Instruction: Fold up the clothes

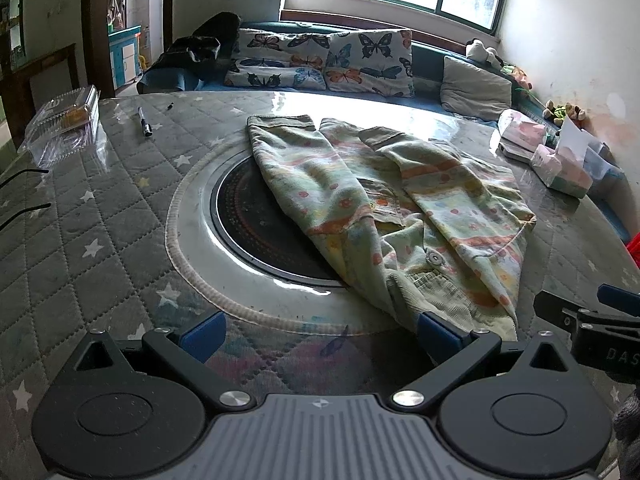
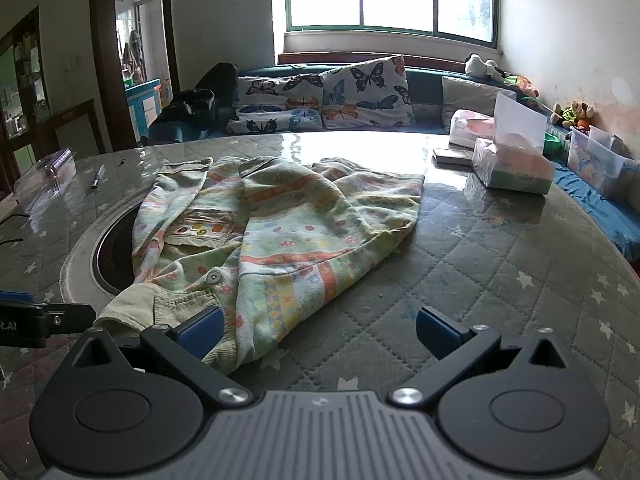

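Closest to me, my left hand-held gripper [image 1: 320, 334] and right hand-held gripper [image 2: 320, 330] both sit with fingers spread wide apart, gripping nothing, at the near hem of the jacket [image 2: 280, 224]. The patterned garment lies loosely spread on the quilted surface [image 2: 500, 280], partly covering a round black inset [image 1: 260, 224]. Further back I see a pen [image 1: 145, 121], a clear plastic box [image 1: 64, 124] and tissue packs [image 2: 512, 168].

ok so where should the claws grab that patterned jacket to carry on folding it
Take the jacket by its near ribbed hem, the edge closest to both open claws. Come in low from the near side along the quilted table: the left claw at its corner, the right claw at the corner that already lies between its fingers. Probably fold away, toward the window.
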The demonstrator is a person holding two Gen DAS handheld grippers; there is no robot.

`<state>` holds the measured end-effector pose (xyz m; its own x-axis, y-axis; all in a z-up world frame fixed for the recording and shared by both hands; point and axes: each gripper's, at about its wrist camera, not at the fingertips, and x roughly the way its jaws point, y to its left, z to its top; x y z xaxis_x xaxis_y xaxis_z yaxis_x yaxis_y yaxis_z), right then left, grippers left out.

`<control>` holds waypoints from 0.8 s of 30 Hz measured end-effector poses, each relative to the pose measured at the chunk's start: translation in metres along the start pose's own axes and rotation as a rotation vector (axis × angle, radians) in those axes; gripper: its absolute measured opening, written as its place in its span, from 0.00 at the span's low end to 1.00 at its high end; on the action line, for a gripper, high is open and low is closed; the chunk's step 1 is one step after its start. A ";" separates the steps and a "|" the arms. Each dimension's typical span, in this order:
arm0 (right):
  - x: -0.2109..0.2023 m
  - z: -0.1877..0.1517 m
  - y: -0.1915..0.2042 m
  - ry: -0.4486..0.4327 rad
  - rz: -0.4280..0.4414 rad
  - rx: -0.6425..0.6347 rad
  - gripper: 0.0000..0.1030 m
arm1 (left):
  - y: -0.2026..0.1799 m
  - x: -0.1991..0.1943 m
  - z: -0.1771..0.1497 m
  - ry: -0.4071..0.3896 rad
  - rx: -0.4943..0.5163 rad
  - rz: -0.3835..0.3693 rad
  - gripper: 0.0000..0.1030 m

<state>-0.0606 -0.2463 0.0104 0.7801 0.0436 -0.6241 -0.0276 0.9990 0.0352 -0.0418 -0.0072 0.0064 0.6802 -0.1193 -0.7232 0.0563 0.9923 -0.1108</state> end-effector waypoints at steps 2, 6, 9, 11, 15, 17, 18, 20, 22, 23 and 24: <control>-0.002 0.000 0.001 -0.002 0.002 -0.002 1.00 | 0.000 -0.001 -0.001 0.000 0.001 -0.001 1.00; -0.004 -0.001 0.002 -0.005 0.004 -0.004 1.00 | 0.000 -0.002 -0.002 0.000 0.002 -0.002 1.00; -0.006 -0.001 0.003 -0.007 0.006 -0.003 1.00 | -0.001 -0.004 -0.003 -0.001 0.004 -0.002 1.00; -0.006 -0.002 0.003 -0.007 0.007 -0.002 1.00 | -0.001 -0.004 -0.003 -0.002 0.005 -0.002 1.00; -0.006 -0.002 0.003 -0.006 0.009 -0.001 1.00 | -0.001 -0.004 -0.003 0.000 0.007 -0.001 1.00; -0.006 -0.002 0.003 -0.005 0.008 -0.001 1.00 | -0.002 -0.003 -0.003 0.004 0.010 0.001 1.00; -0.006 -0.002 0.003 -0.005 0.008 -0.001 1.00 | -0.002 -0.003 -0.003 0.005 0.011 0.002 1.00; -0.005 -0.002 0.003 -0.003 0.007 0.001 1.00 | -0.002 -0.002 -0.003 0.009 0.012 0.005 1.00; -0.004 -0.003 0.003 0.000 0.007 0.002 1.00 | -0.001 -0.001 -0.003 0.014 0.010 0.006 1.00; -0.003 -0.003 0.003 0.003 0.007 0.003 1.00 | -0.001 0.000 -0.003 0.017 0.010 0.006 1.00; -0.002 -0.003 0.002 0.005 0.007 0.004 1.00 | -0.001 0.000 -0.003 0.018 0.011 0.006 1.00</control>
<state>-0.0642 -0.2439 0.0099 0.7768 0.0502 -0.6277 -0.0304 0.9986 0.0422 -0.0438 -0.0088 0.0045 0.6674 -0.1141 -0.7359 0.0607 0.9932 -0.0989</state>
